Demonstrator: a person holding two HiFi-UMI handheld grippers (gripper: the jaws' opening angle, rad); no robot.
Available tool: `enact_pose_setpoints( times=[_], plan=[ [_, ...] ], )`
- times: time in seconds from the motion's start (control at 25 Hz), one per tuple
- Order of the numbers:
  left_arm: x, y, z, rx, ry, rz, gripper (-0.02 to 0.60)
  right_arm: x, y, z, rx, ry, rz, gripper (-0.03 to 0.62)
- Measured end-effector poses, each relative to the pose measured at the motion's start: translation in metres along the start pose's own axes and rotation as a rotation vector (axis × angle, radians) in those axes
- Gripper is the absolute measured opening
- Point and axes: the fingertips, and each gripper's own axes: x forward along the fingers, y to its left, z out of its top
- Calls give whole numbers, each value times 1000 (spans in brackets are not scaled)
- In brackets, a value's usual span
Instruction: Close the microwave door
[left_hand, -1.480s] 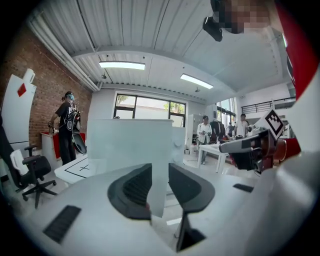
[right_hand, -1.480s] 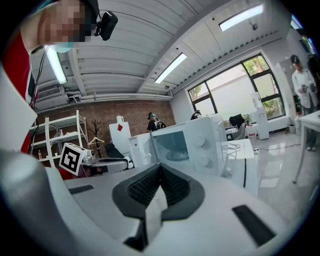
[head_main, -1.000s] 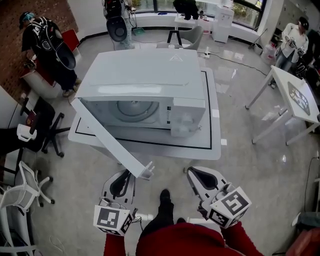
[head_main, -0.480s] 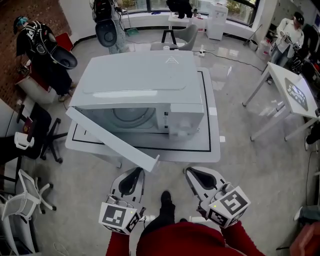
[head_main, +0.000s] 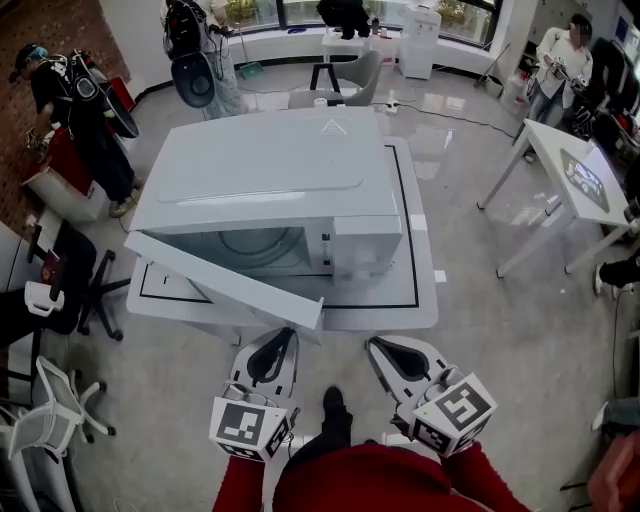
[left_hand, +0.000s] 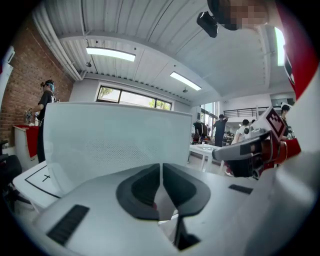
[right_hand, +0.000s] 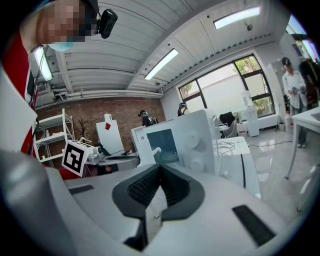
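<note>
A white microwave (head_main: 270, 175) stands on a white table (head_main: 425, 300). Its door (head_main: 225, 280), hinged at the left, stands partly open, its free edge pointing toward me. My left gripper (head_main: 283, 340) is shut and empty, its tip right at the door's free end; in the left gripper view the door's panel (left_hand: 115, 145) fills the space just beyond that gripper (left_hand: 161, 167). My right gripper (head_main: 379, 346) is shut and empty, off the table's front edge. Beyond it (right_hand: 160, 171) in the right gripper view is the microwave's control panel (right_hand: 197, 142) with two knobs.
A second white table (head_main: 580, 175) stands at the right. Office chairs (head_main: 50, 400) are on the floor at the left, and another chair (head_main: 362, 72) stands behind the microwave. Several people stand around the room's edges.
The door has swung from wide open to a narrow angle. My left gripper has moved forward and right along with the door's free edge. The right gripper has hardly moved.
</note>
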Motion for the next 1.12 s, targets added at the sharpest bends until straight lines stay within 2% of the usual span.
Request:
enact_pose_setpoints(
  times=[0.32,1.12],
  plan=[
    [20,1,7,26,-2,-13,29,3,-6,0,37,8,-34,12],
    [50,4,17,27,1,-59,29,31,-15,9,-20,8,-34,12]
  ],
)
